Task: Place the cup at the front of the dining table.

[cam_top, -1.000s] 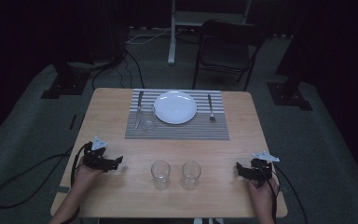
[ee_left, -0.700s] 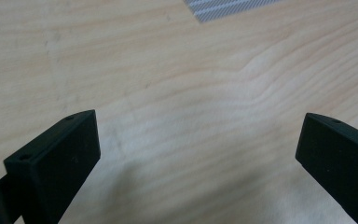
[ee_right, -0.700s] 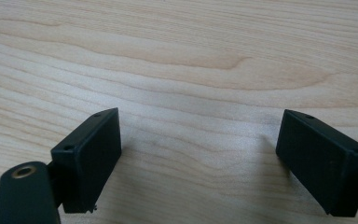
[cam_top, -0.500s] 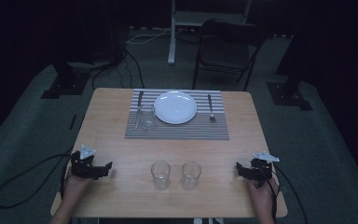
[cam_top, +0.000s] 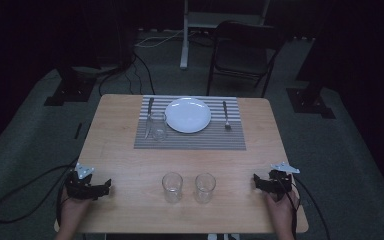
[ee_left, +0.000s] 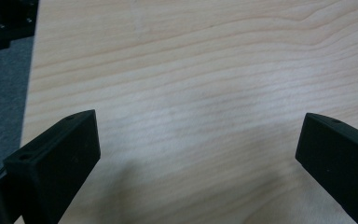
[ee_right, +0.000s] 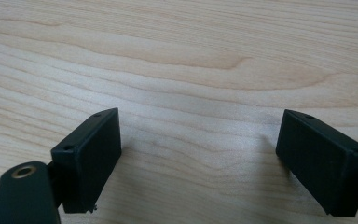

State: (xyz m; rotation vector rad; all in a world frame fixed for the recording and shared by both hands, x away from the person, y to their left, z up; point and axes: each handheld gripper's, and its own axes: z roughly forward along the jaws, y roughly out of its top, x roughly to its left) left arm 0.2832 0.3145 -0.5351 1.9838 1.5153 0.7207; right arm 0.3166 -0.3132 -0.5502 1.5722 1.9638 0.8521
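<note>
The high view is dim and grainy; only the worktop [cam_top: 130, 150] catches light from above, while the surrounding floor sinks into near black. Both gripper views are far brighter, with sharp wood grain. Soft shadows spread beneath the black jaws, whose near ends blur slightly at the bottom edge.

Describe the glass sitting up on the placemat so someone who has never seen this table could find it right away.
Start at the wooden table and find the grey striped placemat at its far side, with a white plate in the middle. The glass stands upright at the plate's left, by a utensil. Unlike the two glasses at the near edge on bare wood, it alone stands on the mat.
</note>
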